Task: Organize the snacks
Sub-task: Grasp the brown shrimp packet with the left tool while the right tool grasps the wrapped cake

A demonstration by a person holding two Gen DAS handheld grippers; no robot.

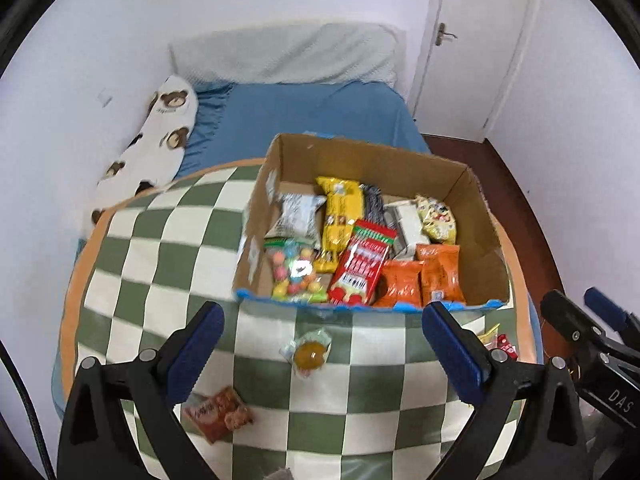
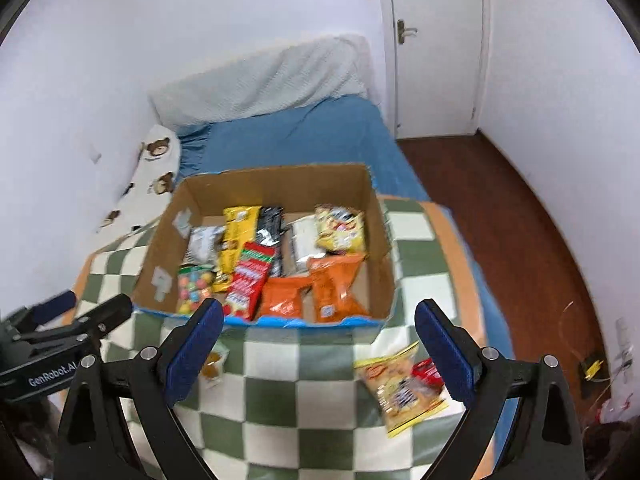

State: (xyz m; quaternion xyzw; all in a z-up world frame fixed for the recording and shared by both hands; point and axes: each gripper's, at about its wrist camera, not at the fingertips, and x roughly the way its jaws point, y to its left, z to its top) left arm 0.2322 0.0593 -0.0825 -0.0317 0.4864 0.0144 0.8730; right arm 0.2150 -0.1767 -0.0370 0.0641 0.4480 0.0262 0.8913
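Cardboard box (image 1: 372, 160) of snacks, frame centre, on checkered blanket (image 1: 160, 280); loose below it: jelly cup (image 1: 309, 354), red-brown packet (image 1: 219, 414), yellow packet (image 2: 400, 388), possibly biscuits; left gripper (image 1: 322, 344), right gripper (image 2: 318, 340): fingers apart, holding nothing

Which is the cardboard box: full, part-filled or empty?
Part-filled. The box holds snack packets across its floor, but bare cardboard shows at its right side and its walls rise well above them.

Each tool (image 1: 323, 344) (image 2: 319, 344) is black with blue pads, silver screws, white lettering
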